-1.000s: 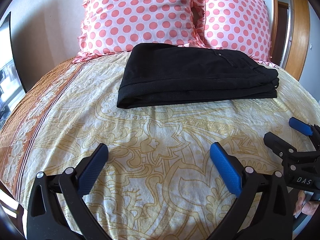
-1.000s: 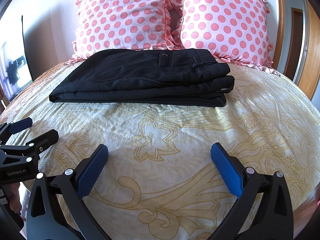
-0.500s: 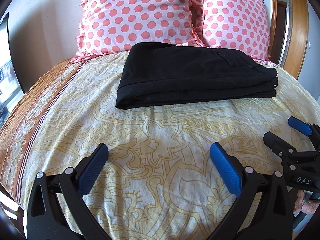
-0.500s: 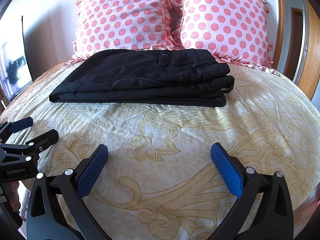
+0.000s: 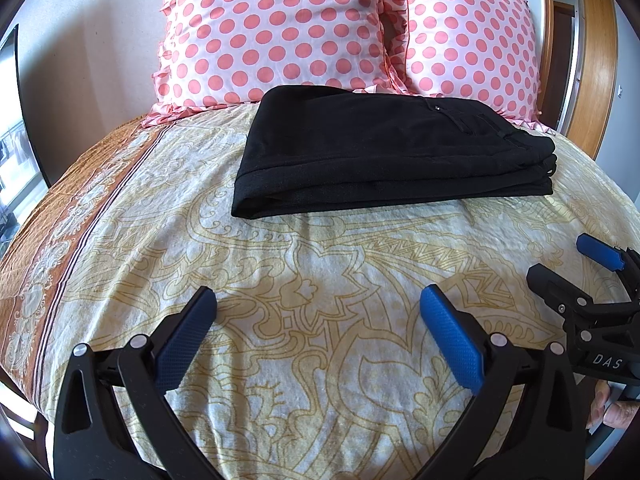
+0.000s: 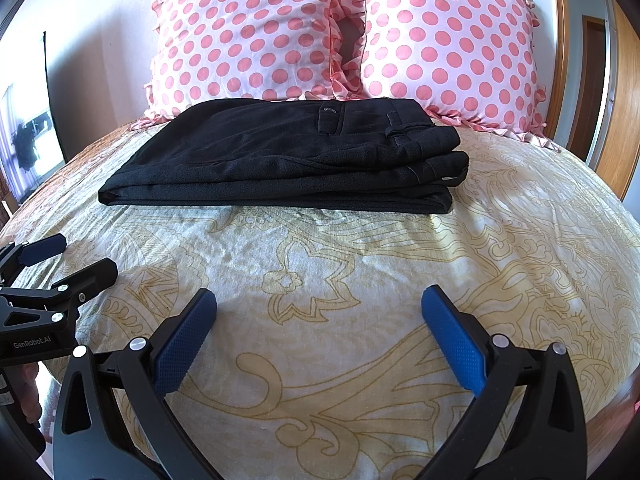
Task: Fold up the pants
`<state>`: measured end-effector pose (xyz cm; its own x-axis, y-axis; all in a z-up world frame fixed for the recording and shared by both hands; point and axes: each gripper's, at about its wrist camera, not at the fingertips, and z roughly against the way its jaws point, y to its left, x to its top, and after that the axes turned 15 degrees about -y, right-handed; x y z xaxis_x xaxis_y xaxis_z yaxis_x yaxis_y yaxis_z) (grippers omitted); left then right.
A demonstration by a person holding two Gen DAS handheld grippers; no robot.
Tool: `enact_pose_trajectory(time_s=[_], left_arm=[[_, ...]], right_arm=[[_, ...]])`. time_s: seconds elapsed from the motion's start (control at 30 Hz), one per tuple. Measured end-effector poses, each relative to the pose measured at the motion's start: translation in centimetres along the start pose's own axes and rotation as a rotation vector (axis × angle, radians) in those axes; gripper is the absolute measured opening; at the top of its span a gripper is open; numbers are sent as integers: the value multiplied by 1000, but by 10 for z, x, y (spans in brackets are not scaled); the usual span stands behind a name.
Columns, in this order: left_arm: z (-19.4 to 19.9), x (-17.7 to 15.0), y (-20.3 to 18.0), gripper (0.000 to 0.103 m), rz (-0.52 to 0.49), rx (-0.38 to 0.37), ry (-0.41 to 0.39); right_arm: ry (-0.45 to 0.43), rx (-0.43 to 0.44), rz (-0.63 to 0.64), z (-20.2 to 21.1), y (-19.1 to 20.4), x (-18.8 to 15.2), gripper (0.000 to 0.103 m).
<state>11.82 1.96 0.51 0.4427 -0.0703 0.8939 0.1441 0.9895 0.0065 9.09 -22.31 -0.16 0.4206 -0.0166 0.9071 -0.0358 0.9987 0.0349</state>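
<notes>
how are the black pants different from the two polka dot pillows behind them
The black pants are plain and dark; the polka dot pillows are pale pink with pink spots. The pants lie flat, folded in stacked layers; the pillows stand propped upright, side by side. The pants' edges are plain; the pillows have ruffled trim. Both rest on the patterned bedspread, and neither gripper holds them.

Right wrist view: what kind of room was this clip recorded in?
Most likely a bedroom. A bed with a yellow patterned bedspread fills the view, two pink polka-dot pillows stand at its head, and folded black pants lie on the cover.
</notes>
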Motion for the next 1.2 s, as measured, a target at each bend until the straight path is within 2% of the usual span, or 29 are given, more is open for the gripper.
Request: enact_pose_trajectory(time_s=[1.2], left_arm=[[0,0,0,101,3,9,4]], right_arm=[[-1,-1,0,0,0,0,102]])
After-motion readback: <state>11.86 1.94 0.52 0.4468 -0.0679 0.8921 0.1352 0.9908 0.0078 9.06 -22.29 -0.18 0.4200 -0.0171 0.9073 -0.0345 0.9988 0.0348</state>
